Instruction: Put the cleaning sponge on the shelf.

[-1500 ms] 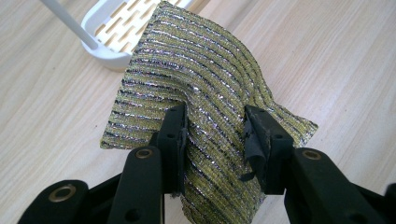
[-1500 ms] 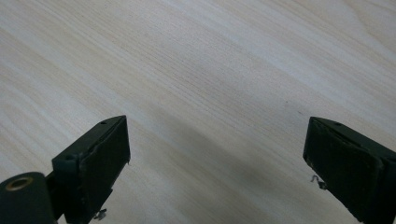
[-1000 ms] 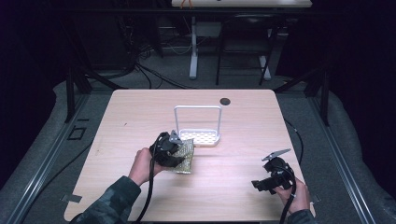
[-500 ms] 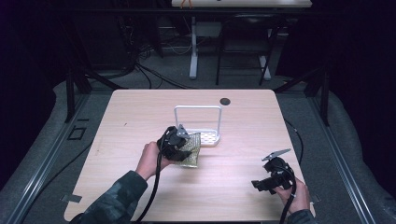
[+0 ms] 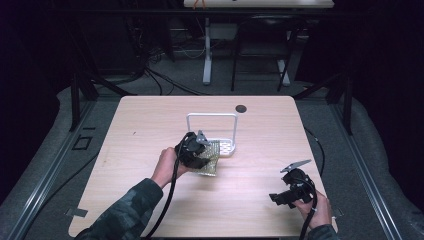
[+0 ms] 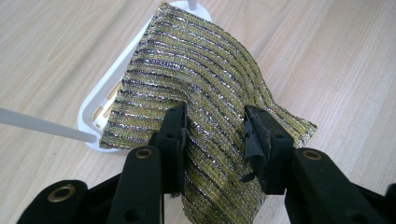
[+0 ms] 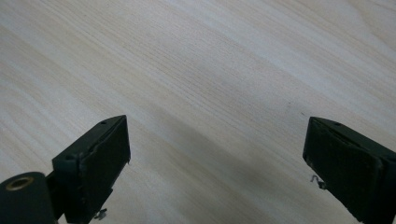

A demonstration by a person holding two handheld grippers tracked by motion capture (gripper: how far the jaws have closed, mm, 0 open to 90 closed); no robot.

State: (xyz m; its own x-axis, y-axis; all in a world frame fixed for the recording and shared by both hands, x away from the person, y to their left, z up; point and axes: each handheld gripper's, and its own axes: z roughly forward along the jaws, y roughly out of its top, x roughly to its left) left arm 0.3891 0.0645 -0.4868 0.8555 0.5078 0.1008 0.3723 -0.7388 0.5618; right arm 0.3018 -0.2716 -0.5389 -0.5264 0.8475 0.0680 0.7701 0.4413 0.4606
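Now, with your left gripper [image 6: 212,135] pinching the gold striped cloth [image 6: 205,84], lift its edge over the white rack's [image 5: 229,148] rail at twelve o'clock, leaving your open-jawed right gripper [image 7: 215,163] parked.

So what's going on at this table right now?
A person works at a wooden table with a hand-held gripper in each hand. The left hand-held gripper is shut on a gold-and-silver striped cloth, holding it partly over the base of a small white wire rack. The right hand-held gripper sits open over bare wood near the table's front right corner, holding nothing.
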